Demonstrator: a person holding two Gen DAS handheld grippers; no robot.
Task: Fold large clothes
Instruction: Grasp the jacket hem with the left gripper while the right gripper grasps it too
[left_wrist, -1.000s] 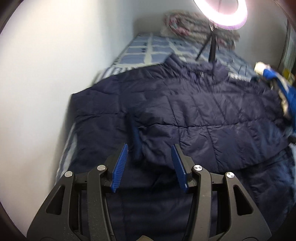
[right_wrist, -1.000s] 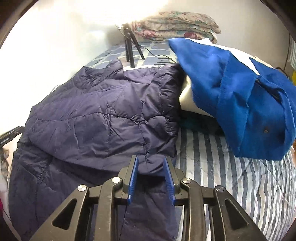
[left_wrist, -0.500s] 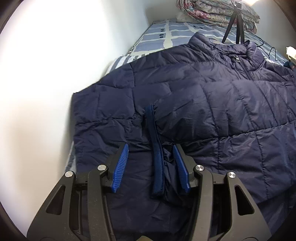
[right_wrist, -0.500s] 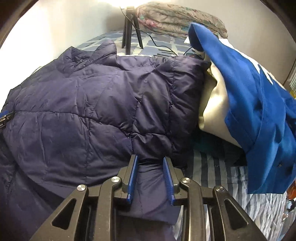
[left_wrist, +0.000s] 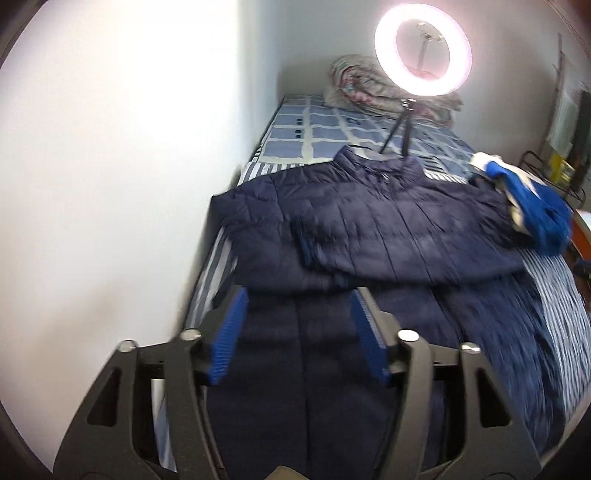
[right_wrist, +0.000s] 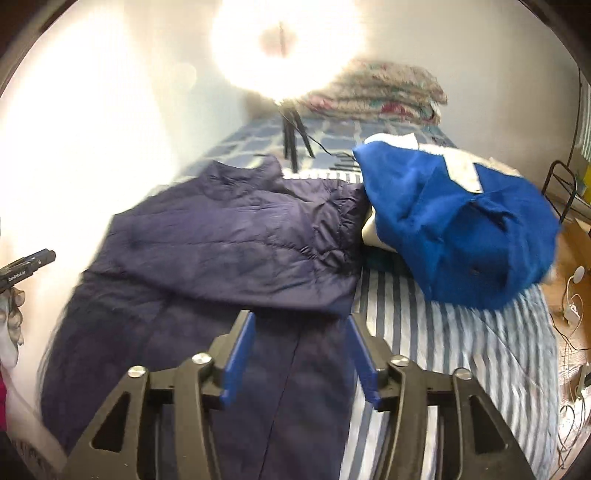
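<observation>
The dark navy quilted puffer jacket (left_wrist: 388, 229) lies flat on the bed with the blue and white striped sheet (right_wrist: 461, 332). Its surface is shiny and stitched in squares. The sleeves are folded across the chest, and one cuff with a bright blue lining (left_wrist: 303, 243) shows on the left side. The long axis of the jacket runs from near to far: the collar (right_wrist: 243, 173) points to the far end, the hem is near.

The left claw (left_wrist: 297, 328) is above the near part of the jacket, wide open, with nothing between its blue pads. The right claw (right_wrist: 299, 350) is also wide open and empty, above the near right edge of the jacket.

A bright blue garment with white parts (right_wrist: 454, 229) lies in a heap at the right, touching the jacket. A glowing ring light on a black tripod (left_wrist: 423, 51) stands far on the bed, before a folded flowered quilt (right_wrist: 373, 96).
</observation>
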